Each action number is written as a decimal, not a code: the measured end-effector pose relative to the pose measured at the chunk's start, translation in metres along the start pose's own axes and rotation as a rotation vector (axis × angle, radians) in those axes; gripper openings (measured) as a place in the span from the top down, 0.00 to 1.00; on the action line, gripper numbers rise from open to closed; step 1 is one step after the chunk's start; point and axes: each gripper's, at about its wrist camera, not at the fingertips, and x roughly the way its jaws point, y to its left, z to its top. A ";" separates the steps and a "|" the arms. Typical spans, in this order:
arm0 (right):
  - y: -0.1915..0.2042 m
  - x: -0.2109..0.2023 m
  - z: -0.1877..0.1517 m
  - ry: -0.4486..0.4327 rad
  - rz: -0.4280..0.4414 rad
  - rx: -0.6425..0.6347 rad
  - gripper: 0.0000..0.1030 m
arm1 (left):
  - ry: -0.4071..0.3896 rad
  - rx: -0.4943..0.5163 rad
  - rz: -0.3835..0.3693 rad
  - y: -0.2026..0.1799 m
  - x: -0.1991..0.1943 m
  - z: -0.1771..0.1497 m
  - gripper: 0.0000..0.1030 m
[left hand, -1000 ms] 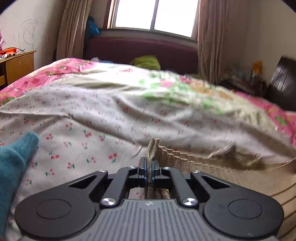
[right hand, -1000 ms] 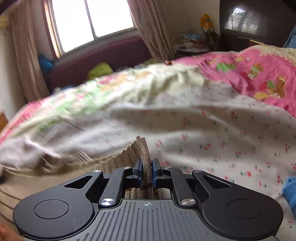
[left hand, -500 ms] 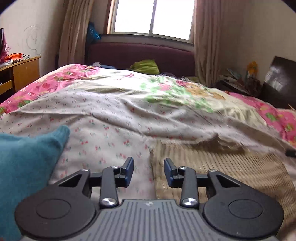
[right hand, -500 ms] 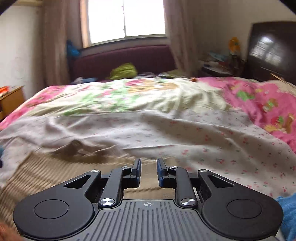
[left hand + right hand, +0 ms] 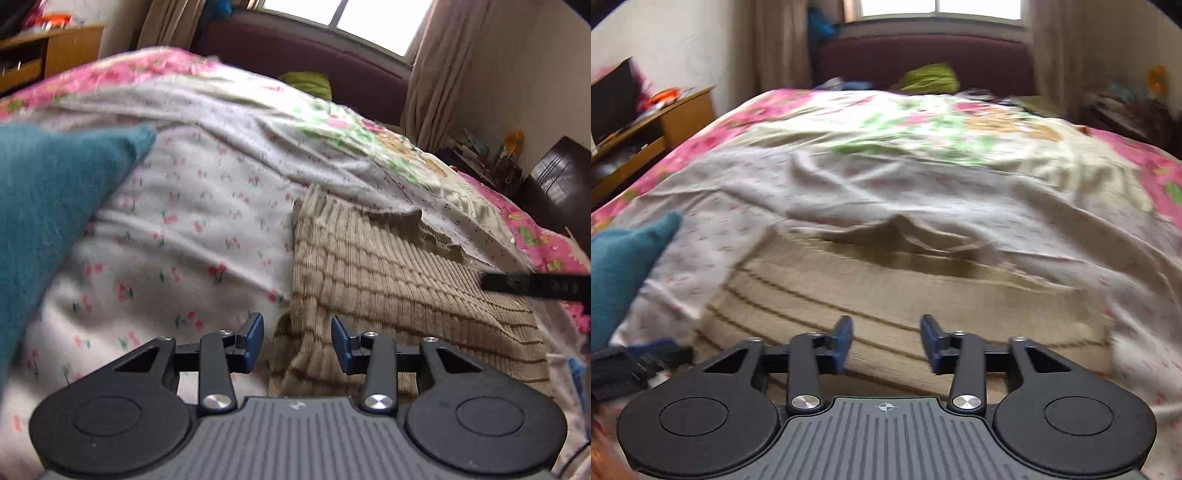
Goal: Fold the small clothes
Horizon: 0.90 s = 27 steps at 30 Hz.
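Two grippers, both w/ jaws spread wide and nothing between them. Left gripper (image 5: 297, 341) hovers over the near-left corner of the tan ribbed garment (image 5: 388, 273), jaws straddling a bunched bit of its edge but not pinching it. Right gripper (image 5: 886, 341) sits above the garment's near edge (image 5: 905, 291), roughly mid-width; fabric under it looks flat, w/ dark thin stripes. Garment lies spread on the bed (image 5: 207, 229), on a white sheet w/ small cherry print; far edge is slightly rumpled against a fold in the sheet. Teal knit piece (image 5: 48, 206) lies to the left of it, apart from it, also seen at left in right wrist view (image 5: 624, 258). Right wrist view is motion-blurred. Wooden side unit (image 5: 676, 114) stands left of the bed.
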 end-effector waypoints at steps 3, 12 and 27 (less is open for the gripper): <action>0.044 0.031 0.015 0.056 0.034 -0.043 0.53 | 0.039 0.002 -0.022 0.002 0.006 -0.008 0.51; 0.091 0.076 0.036 0.114 0.068 0.007 0.52 | 0.038 -0.047 -0.087 0.016 0.014 -0.006 0.49; 0.128 0.127 0.036 0.195 -0.037 -0.119 0.29 | 0.040 -0.020 -0.104 0.012 0.013 -0.010 0.45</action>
